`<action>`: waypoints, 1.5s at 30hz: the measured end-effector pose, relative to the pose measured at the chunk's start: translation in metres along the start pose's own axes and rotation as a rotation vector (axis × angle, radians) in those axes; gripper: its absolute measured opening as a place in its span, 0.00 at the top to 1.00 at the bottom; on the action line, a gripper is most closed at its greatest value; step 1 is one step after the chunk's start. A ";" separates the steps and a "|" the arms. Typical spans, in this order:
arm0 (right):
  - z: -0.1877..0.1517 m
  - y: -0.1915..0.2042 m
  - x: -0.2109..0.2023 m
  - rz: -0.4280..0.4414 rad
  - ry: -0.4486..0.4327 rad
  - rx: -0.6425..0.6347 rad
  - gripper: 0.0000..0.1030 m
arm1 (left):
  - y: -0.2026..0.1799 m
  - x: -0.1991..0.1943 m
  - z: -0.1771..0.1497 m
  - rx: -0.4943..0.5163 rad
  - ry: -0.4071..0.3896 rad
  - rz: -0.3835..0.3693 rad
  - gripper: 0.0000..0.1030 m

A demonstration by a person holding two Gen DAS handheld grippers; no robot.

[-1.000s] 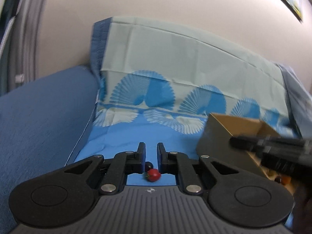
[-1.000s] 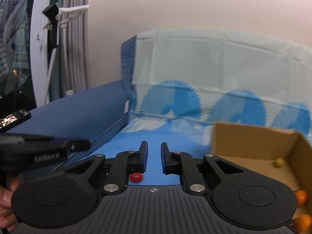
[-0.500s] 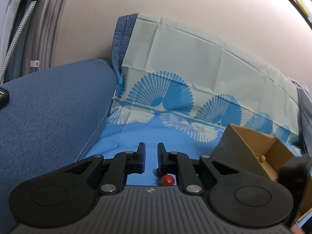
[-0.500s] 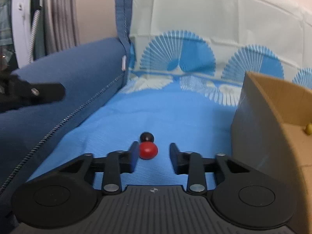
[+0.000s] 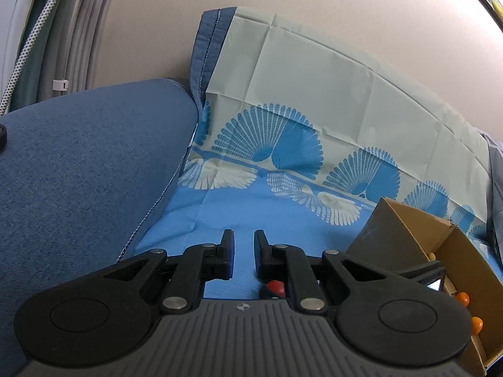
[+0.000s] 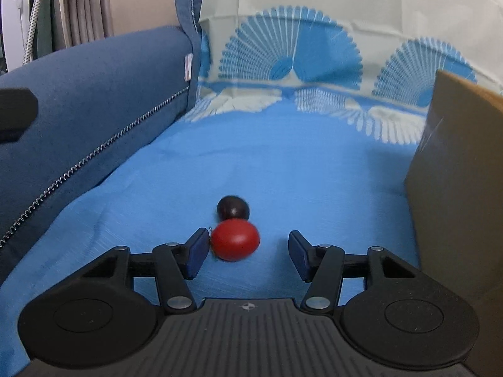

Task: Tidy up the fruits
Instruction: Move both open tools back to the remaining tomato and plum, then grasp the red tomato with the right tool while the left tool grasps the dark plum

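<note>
Between the cushion edge at nine o'clock and the cardboard box (image 6: 459, 169) at three, spreading wide the right gripper (image 6: 248, 251) around the red fruit (image 6: 235, 244), leaving the left gripper (image 5: 241, 256) slightly parted and empty, keeping orange fruits (image 5: 462, 297) boxed.

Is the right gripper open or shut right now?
Open. The right gripper has its fingers spread wide on either side of the red fruit, the left pad beside it, the right one well clear.

Left gripper (image 5: 241, 253) slightly parted above blue cloth (image 5: 220, 213), beside cardboard box (image 5: 399, 232).
</note>
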State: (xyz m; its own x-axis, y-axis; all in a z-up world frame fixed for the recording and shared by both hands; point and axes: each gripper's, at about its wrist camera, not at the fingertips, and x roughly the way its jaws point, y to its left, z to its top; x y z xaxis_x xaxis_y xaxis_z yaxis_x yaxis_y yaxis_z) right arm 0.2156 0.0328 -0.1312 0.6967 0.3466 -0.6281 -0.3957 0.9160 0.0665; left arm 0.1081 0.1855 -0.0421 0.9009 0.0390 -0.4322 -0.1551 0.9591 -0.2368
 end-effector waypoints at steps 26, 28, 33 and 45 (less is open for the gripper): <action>-0.016 -0.014 -0.029 -0.315 -0.048 0.014 0.66 | -0.018 0.083 -0.022 0.005 0.145 0.046 0.86; -0.020 -0.018 -0.026 -0.315 -0.024 0.043 0.66 | -0.026 0.095 -0.028 0.046 0.172 0.040 0.86; -0.019 -0.015 -0.025 -0.324 -0.032 0.041 0.66 | -0.038 0.112 -0.036 0.102 0.180 0.010 0.69; -0.020 -0.017 -0.025 -0.314 -0.037 0.057 0.66 | -0.032 0.133 -0.037 0.038 0.256 -0.012 0.66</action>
State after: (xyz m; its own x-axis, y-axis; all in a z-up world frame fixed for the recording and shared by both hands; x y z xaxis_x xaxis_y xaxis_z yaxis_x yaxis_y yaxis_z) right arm 0.1926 0.0043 -0.1321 0.8015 0.0509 -0.5959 -0.1239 0.9889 -0.0820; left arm 0.2179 0.1501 -0.1246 0.7701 -0.0405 -0.6366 -0.1249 0.9691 -0.2127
